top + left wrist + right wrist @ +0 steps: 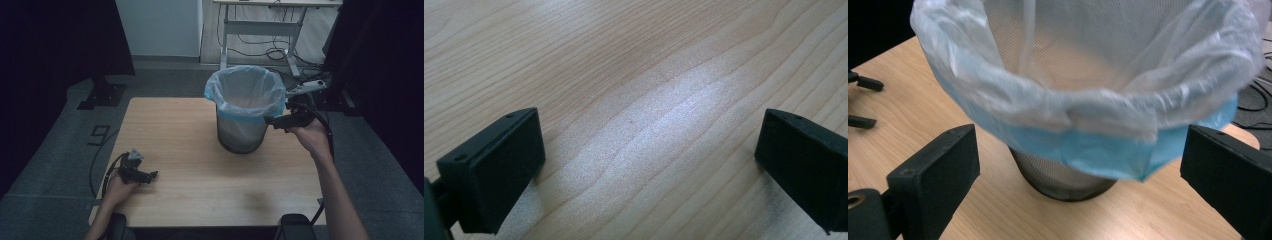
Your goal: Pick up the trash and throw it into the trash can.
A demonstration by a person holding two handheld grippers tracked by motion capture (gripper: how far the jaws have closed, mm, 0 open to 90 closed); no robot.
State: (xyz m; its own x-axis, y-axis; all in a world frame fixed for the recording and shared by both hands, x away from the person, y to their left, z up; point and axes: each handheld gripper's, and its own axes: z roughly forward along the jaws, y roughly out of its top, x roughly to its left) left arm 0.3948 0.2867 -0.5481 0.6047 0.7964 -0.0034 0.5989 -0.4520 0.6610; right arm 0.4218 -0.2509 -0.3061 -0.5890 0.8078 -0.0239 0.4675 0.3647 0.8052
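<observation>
My left gripper (150,175) rests near the table (200,190) edge, jaws apart, empty. My right gripper (272,120), also apart, approaches the bag (1088,115) hem on the bin (240,137); next I probably must pinch it.

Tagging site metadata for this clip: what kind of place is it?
Probably a lab or office recording space, not a home: a bare wooden table on grey carpet, a height-adjustable desk frame with loose cables behind, dark curtains at both sides. A lined mesh wastebasket stands on the table.
</observation>
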